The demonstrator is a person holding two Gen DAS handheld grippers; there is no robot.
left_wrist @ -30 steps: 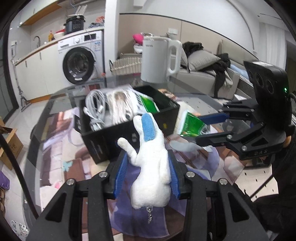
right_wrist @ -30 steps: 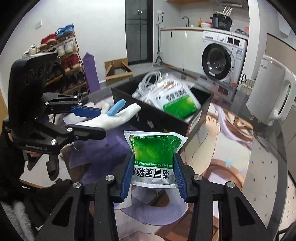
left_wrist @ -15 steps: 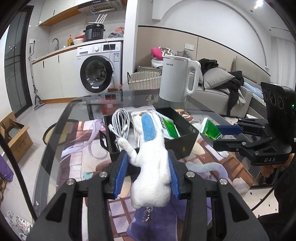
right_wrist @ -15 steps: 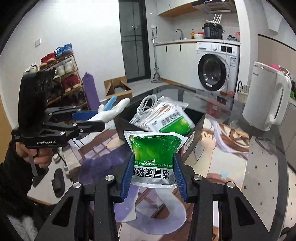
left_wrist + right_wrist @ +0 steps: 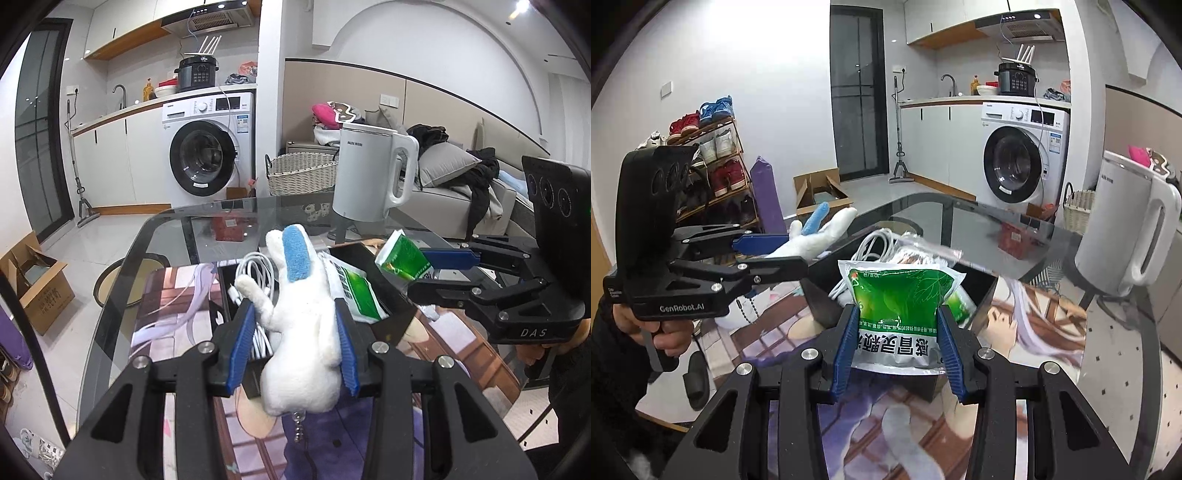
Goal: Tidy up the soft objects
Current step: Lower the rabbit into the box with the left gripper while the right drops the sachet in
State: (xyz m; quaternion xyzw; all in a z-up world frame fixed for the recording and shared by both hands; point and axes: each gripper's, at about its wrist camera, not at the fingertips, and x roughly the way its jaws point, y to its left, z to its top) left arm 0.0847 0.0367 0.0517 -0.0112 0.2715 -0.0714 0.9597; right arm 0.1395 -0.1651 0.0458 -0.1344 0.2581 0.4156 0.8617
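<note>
My left gripper (image 5: 293, 341) is shut on a white plush toy (image 5: 299, 332) with a blue ear, held above the near end of the black box (image 5: 397, 321). It also shows in the right wrist view (image 5: 816, 236). My right gripper (image 5: 897, 347) is shut on a green medicine pouch (image 5: 899, 306), held above the box's near edge (image 5: 820, 302). The pouch also shows in the left wrist view (image 5: 404, 258). The box holds a white cable coil (image 5: 255, 273) and another green pouch (image 5: 356, 291).
A white kettle (image 5: 369, 173) stands on the glass table (image 5: 177, 236) beyond the box. A printed mat (image 5: 1045, 328) lies under the box. A washing machine (image 5: 207, 151), wicker basket (image 5: 299, 173), sofa, shoe rack (image 5: 713, 162) and cardboard box (image 5: 818, 190) surround the table.
Both grippers have risen and tilted up, so the box now sits lower in both views. Each still holds its object; the toy and pouch hover over the box.
</note>
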